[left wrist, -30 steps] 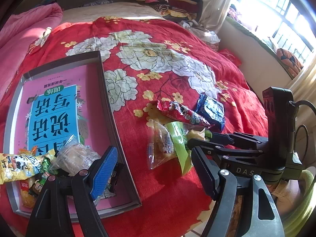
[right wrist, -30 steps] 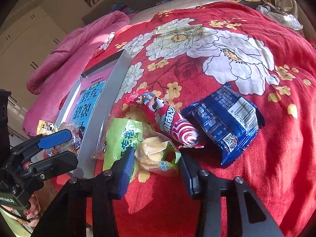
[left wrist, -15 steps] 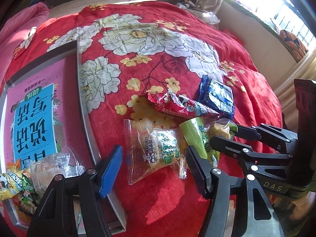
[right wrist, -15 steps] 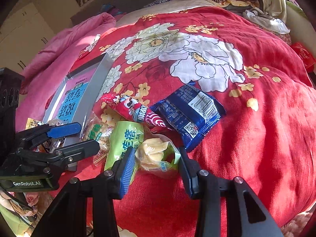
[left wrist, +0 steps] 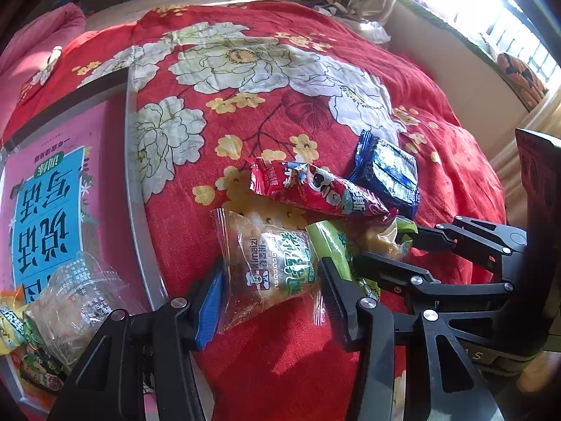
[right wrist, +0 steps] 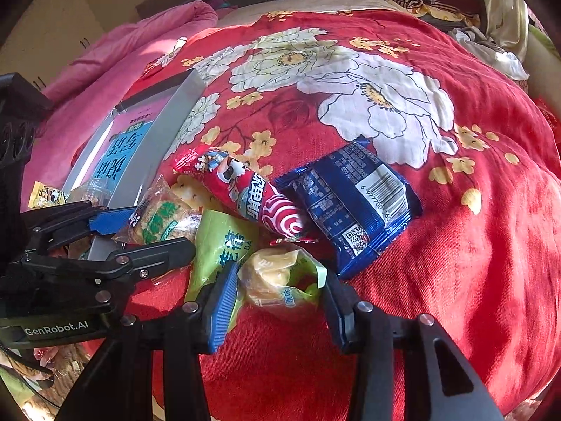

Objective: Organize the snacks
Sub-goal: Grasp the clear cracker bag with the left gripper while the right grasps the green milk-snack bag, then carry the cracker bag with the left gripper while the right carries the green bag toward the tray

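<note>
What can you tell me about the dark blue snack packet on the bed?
The dark blue snack packet is a shiny, crinkly foil-like pouch with crimped ends, sealed and puffy. It lies flat on the red flowered bedspread, back side up, showing small white print, a white barcode and a QR code. Its left edge touches the red striped snack packet beside it. Neither gripper is touching it.

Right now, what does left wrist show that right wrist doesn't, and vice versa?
Only the left wrist view: the window with bright daylight, and most of the clear crinkled snack bag lying in the grey-rimmed tray.

Only the right wrist view: the barcode and QR face of the dark blue foil packet, and the cupboard doors behind the pink quilt.

Both: the red cartoon-print stick packet, the green packet, the clear Ximaizi pastry bag, both grippers open around snacks.
</note>
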### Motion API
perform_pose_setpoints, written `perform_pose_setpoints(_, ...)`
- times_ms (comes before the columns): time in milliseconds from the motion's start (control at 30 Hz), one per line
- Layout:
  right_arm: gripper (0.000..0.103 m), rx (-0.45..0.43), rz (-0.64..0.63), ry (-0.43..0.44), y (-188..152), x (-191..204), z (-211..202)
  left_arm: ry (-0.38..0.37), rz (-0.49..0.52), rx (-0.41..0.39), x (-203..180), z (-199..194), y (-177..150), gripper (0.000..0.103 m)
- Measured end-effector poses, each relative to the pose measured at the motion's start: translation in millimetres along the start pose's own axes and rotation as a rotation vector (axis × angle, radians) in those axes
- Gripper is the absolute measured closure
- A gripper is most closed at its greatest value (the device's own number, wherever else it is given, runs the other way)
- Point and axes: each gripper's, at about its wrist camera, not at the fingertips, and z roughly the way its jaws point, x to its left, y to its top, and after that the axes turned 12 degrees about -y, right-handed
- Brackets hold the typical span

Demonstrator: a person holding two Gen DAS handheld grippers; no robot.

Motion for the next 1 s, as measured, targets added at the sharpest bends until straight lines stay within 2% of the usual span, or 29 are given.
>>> perform_pose_setpoints(233,0.063,0.003,0.086,0.124,-4,-12,-8,-0.073,-0.053,-0.024,7,-13,-5,0.056)
perform_pose_setpoints(367,0.063,-0.016,0.141,0.201,-5,-18,-18,-0.091,-0.061,-0.050,6,-28,-6,0.056)
perform_pose_setpoints(600,0.063,-0.115,0.143,0.244,-1,-15,-41,-0.094,-0.058,-0.113,4,-56,-3,0.056)
perform_pose_setpoints(1000,0.063,-0.223,0.126,0.281,5,-4,-64,-0.067,-0.083,-0.189,16,-92,-10,0.056)
